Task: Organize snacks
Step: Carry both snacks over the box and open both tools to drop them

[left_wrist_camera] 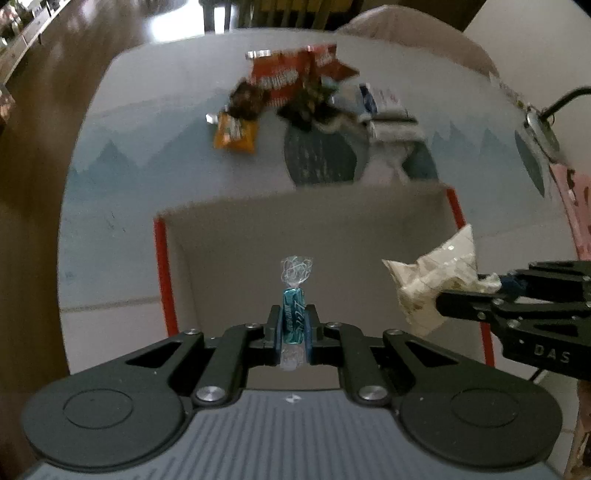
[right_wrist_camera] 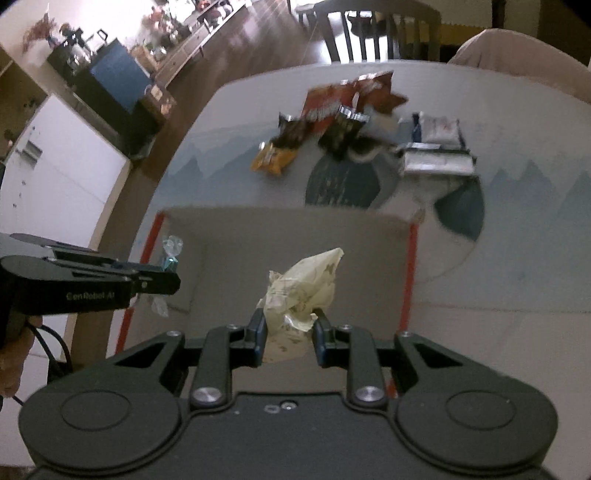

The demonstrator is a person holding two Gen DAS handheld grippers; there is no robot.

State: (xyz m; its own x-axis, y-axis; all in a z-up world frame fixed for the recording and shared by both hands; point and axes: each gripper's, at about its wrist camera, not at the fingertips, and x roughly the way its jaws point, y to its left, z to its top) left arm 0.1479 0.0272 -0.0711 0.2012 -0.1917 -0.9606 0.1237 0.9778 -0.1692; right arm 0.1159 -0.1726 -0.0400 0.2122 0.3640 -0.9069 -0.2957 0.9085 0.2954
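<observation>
Both grippers point steeply down, side by side. The left gripper (left_wrist_camera: 292, 325) is clamped tight on a small teal wrapped candy (left_wrist_camera: 294, 314), and the right gripper (right_wrist_camera: 289, 334) is pinching a crumpled pale snack packet (right_wrist_camera: 303, 288) between its fingers.

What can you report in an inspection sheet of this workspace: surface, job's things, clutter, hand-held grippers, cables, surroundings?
Surface: round table with a blue mountain pattern.
Job's things: open cardboard box with red edges; snack pile beyond it.
Clutter: nothing seen besides the snacks.
Grippers: left hand-held gripper shut on a blue wrapped candy; right hand-held gripper shut on a crumpled cream packet; both are above the box.
Cables: a black cable hangs under the left hand-held gripper.
Surroundings: wooden floor, dark chair, white cabinet.
</observation>
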